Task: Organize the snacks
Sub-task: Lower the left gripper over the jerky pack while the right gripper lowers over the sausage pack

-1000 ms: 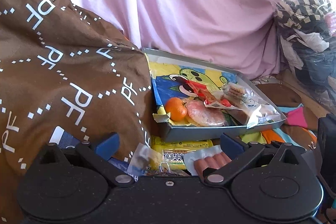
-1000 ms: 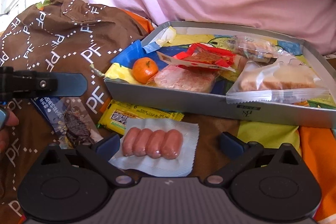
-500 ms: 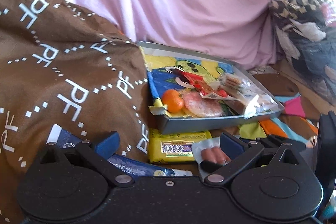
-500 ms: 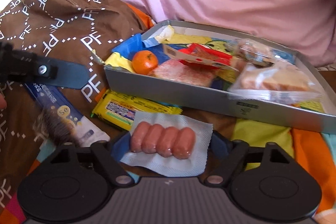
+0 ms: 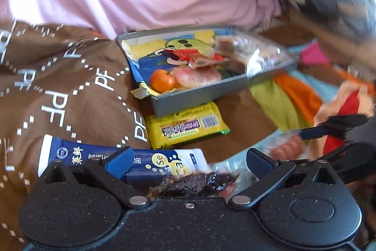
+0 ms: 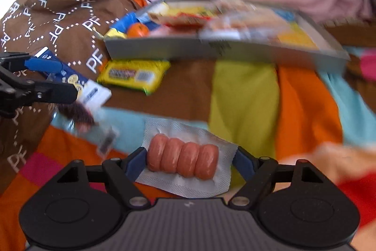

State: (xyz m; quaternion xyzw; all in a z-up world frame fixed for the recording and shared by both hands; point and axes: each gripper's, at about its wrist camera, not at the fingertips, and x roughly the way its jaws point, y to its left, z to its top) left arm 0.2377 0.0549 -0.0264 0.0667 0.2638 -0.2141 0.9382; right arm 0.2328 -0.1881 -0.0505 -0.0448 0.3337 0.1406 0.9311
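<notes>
Four pink sausages in a clear pack [image 6: 185, 162] sit clamped between the right tongs [image 6: 188, 162], above a striped cloth [image 6: 244, 95]. The left tongs [image 5: 188, 161] gape wide over a blue packet [image 5: 94, 157] and a dark snack bag [image 5: 197, 182]. The grey tray [image 5: 199, 98] beyond holds a tangerine [image 5: 162, 80]; a yellow bar [image 5: 185, 126] lies just before it.

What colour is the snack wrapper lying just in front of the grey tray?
Yellow wrapper, clearest in the left wrist view.

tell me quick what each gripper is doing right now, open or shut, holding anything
Left gripper: open, straddling a dark snack in a clear wrapper, not clamped.
Right gripper: shut on the sausage pack.
</notes>
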